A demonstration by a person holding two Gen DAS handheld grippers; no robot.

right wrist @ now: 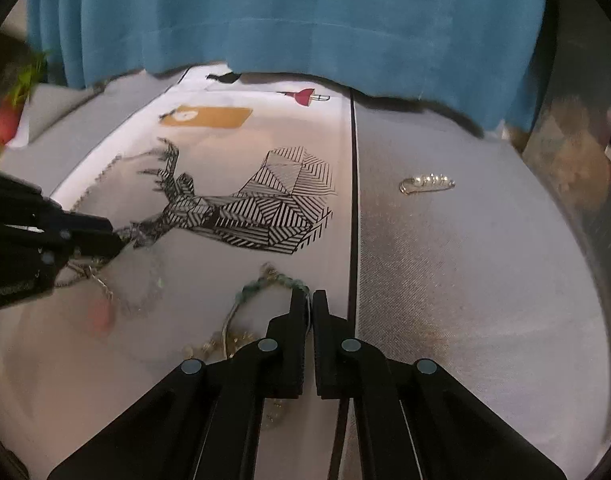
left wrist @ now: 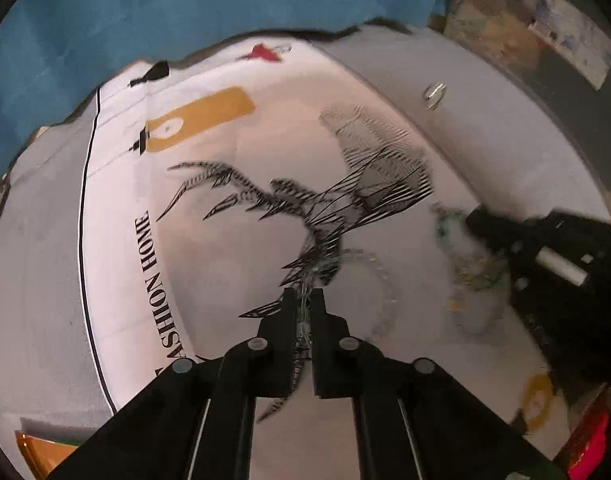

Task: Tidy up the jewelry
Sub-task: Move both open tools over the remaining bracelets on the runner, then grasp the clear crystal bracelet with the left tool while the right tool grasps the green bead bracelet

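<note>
On the deer-print cloth (right wrist: 265, 200), the left gripper (left wrist: 304, 294) pinches a chain (left wrist: 305, 316) and the right gripper (right wrist: 310, 296) a beaded strand (right wrist: 265, 282), seemingly untangling; next, ease them gently apart.

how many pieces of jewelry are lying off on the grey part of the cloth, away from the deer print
1: a pearl clip lies alone on the grey area right of the black stripe. The other jewelry sits tangled on the printed side; more may be hidden.
</note>
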